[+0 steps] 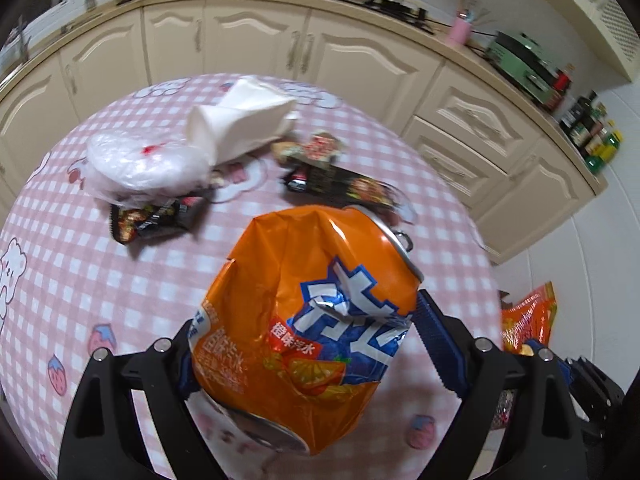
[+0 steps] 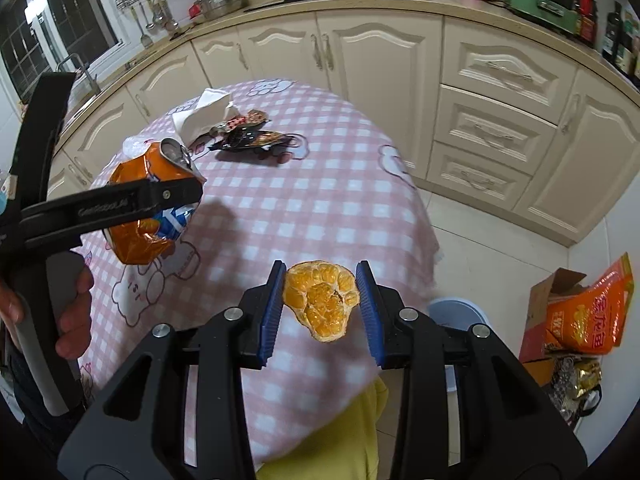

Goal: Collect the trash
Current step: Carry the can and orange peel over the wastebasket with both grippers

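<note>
My left gripper [image 1: 308, 344] is shut on a crushed orange soda can [image 1: 304, 320] and holds it above the pink checked table [image 1: 120, 280]. The can also shows in the right wrist view [image 2: 144, 216], held up at the left. My right gripper [image 2: 320, 300] is shut on an orange peel [image 2: 322, 298], above the table's near edge. On the far part of the table lie white tissue [image 1: 244, 116], a clear plastic bag [image 1: 140, 164], and dark snack wrappers [image 1: 156, 216] [image 1: 340, 184].
Cream kitchen cabinets [image 2: 380, 52] curve behind the table. A round bin [image 2: 456, 312] stands on the floor right of the table. A cardboard box with an orange bag [image 2: 584, 316] sits at the far right. A yellow cloth [image 2: 340, 440] is below my right gripper.
</note>
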{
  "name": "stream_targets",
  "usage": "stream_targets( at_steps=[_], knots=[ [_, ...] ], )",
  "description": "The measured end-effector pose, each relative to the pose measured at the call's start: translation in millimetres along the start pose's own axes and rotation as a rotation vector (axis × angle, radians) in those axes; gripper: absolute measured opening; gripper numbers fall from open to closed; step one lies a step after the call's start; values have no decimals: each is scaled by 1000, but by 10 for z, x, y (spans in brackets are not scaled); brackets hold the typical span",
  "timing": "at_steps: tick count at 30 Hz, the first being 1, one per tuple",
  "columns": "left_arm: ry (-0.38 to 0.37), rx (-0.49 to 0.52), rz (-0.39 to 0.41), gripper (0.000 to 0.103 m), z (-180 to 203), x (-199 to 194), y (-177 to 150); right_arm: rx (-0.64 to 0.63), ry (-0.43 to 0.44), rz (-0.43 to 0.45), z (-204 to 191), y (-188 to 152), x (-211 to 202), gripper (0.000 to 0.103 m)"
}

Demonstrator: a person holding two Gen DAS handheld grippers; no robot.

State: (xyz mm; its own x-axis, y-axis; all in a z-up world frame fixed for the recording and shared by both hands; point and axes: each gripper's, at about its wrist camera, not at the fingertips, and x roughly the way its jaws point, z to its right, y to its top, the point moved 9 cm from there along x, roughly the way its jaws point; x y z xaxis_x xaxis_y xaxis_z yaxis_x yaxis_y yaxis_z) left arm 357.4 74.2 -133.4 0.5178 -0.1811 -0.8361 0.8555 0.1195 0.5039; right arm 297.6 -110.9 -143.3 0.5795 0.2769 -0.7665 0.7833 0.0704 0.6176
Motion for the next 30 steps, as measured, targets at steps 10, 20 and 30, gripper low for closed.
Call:
stream_targets(
  at_steps=[10, 20, 30],
  knots=[
    [-83, 143, -7, 87, 927, -85, -294, 112, -77, 42, 706, -239, -374, 36],
    [-159, 316, -68, 87, 1973, 70, -704, 270, -166, 52, 1571, -629, -659, 36],
    [-198, 444, -152, 87, 2739, 398, -1104, 425, -232, 31, 2334, -1070, -806, 36]
  ],
)
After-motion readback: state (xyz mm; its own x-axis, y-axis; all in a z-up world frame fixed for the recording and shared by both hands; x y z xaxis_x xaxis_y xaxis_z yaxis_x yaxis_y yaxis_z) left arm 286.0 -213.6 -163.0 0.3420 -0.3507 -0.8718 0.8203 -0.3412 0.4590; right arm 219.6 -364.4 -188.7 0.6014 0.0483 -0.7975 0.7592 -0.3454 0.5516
